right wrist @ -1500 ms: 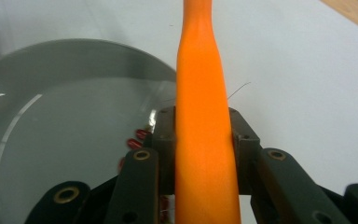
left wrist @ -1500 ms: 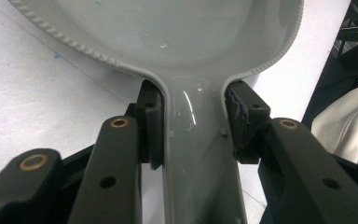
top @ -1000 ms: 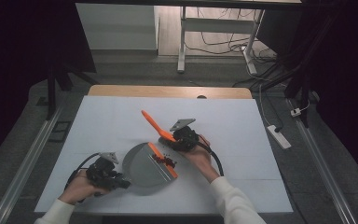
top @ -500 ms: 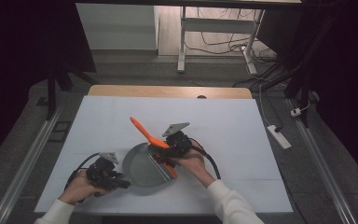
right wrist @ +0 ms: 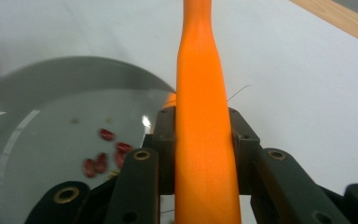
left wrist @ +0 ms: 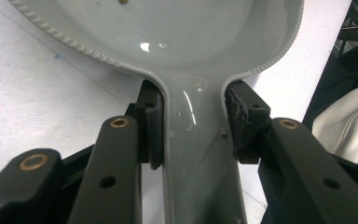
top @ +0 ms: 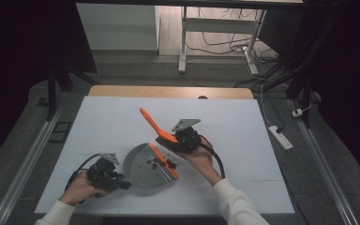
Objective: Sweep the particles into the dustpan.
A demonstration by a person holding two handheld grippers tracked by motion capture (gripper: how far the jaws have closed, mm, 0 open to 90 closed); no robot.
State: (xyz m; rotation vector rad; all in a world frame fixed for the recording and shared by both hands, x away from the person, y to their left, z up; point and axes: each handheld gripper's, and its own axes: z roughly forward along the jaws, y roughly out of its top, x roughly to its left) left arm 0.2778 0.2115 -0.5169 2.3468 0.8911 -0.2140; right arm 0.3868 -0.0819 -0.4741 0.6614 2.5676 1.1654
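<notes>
1. While the person's left hand [top: 82,185] rests near the front left corner of the white table [top: 103,122], the left gripper [top: 122,183] in it is clenched on the handle of a grey dustpan [top: 143,166].
2. Seen from the left gripper view, both pads [left wrist: 153,123] press against the sides of the dustpan's narrow grey handle [left wrist: 198,154], just below where it widens into the pan.
3. Lying flat on the table, the dustpan sits between the two hands, with its orange lip [top: 164,161] on the side toward the right hand [top: 201,161].
4. Gripped in the right gripper [top: 180,140] is an orange brush [top: 154,126]; its handle slants up and away toward the far left, and its lower end meets the dustpan's orange lip.
5. From the right gripper view, the jaws are closed tight on the orange handle [right wrist: 205,140], one pad on each side.
6. Inside the pan, close to the orange lip, lies a small cluster of dark red bits [top: 161,163]; in the right gripper view they show as reddish pieces [right wrist: 105,156] on the grey surface, too small to name.
7. Beyond the white cover, a wooden strip of tabletop [top: 168,91] runs along the far edge.
</notes>
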